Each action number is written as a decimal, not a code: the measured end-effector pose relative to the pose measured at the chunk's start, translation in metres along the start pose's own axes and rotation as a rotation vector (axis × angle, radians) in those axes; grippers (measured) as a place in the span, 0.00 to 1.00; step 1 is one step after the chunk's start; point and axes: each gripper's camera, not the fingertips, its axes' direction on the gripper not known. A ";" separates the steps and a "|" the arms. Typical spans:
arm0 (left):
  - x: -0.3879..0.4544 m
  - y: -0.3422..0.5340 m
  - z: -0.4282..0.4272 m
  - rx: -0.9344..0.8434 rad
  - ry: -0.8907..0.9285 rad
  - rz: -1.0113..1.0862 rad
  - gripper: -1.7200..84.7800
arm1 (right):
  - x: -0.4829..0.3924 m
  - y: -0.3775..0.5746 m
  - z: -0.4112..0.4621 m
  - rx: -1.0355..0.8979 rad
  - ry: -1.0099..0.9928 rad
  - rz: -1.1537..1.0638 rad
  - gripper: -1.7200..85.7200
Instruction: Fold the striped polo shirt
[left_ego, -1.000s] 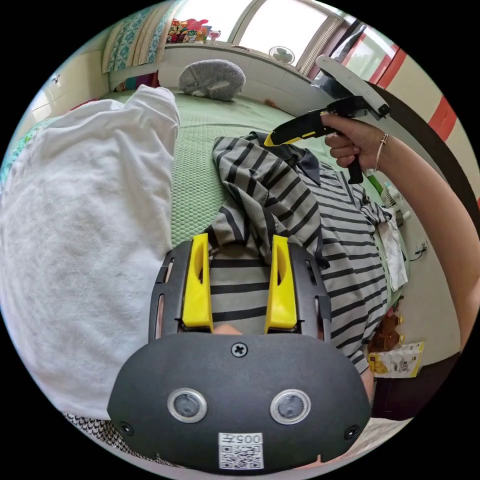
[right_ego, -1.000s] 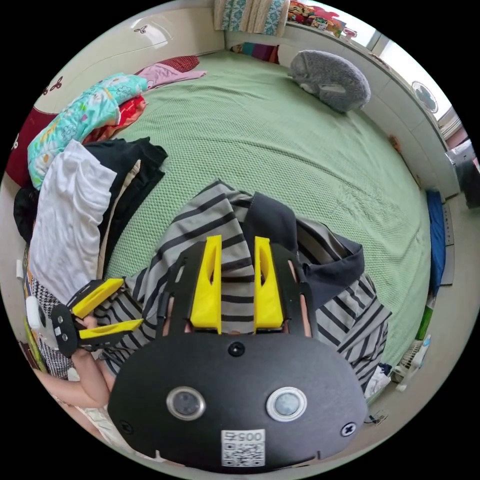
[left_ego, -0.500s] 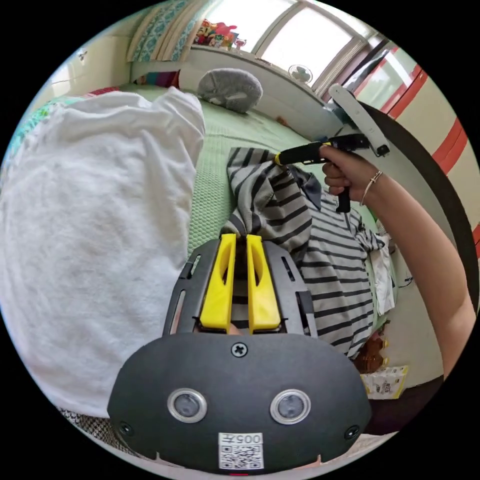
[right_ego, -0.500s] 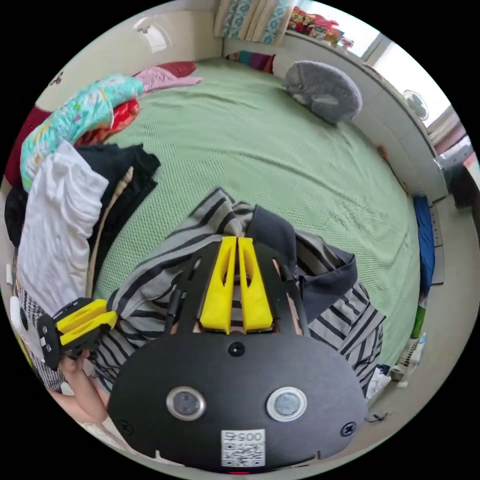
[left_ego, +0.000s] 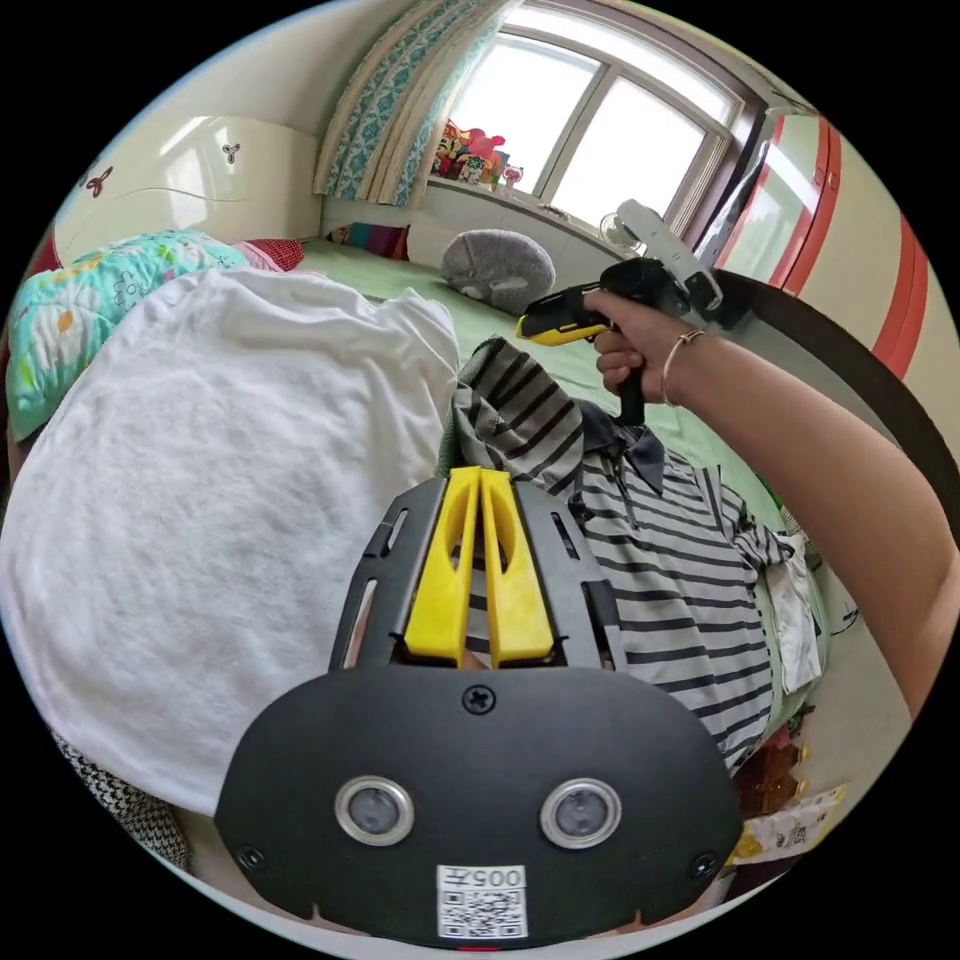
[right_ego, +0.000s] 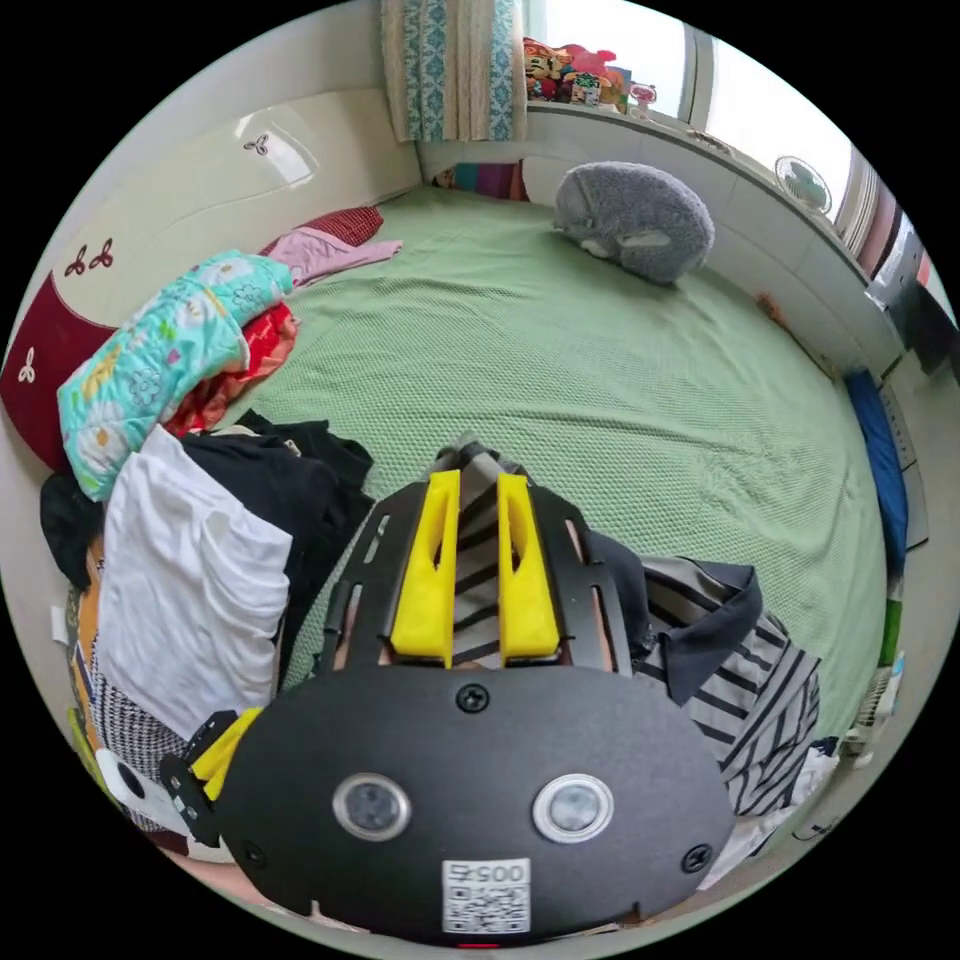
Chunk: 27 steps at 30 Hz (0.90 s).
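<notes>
The grey and black striped polo shirt (left_ego: 680, 590) lies on the green bed (right_ego: 600, 380) with its dark collar (right_ego: 700, 620) showing. My left gripper (left_ego: 480, 480) is shut on a bunch of striped cloth near the white pile. Its yellow jaws also peek in at the lower left of the right gripper view (right_ego: 215, 760). My right gripper (right_ego: 470, 485) holds a thick fold of the shirt pinched between its jaws, which stand a little apart. In the left gripper view a hand (left_ego: 630, 340) holds that right gripper (left_ego: 545, 325) above a raised peak of the shirt.
A pile of white (left_ego: 220, 500) and black clothes (right_ego: 280, 480) sits close beside the shirt. A floral quilt (right_ego: 160, 350) lies against the headboard. A grey plush (right_ego: 635, 215) rests by the window ledge. The bed's edge drops to the floor on the right.
Both grippers, open a second ago, have closed on the shirt and risen, pulling the striped cloth up into a peak. Both cameras have tilted up toward the window.
</notes>
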 end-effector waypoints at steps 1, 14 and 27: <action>0.000 0.000 0.005 -0.020 0.018 0.009 0.03 | 0.003 0.008 -0.003 -0.008 -0.004 -0.022 0.08; -0.002 -0.008 0.046 -0.132 -0.027 -0.109 0.13 | 0.005 0.154 0.027 -0.209 0.029 -0.182 0.08; -0.025 -0.008 0.023 -0.038 0.030 -0.270 0.03 | -0.024 0.211 -0.038 -0.056 -0.083 -0.260 0.00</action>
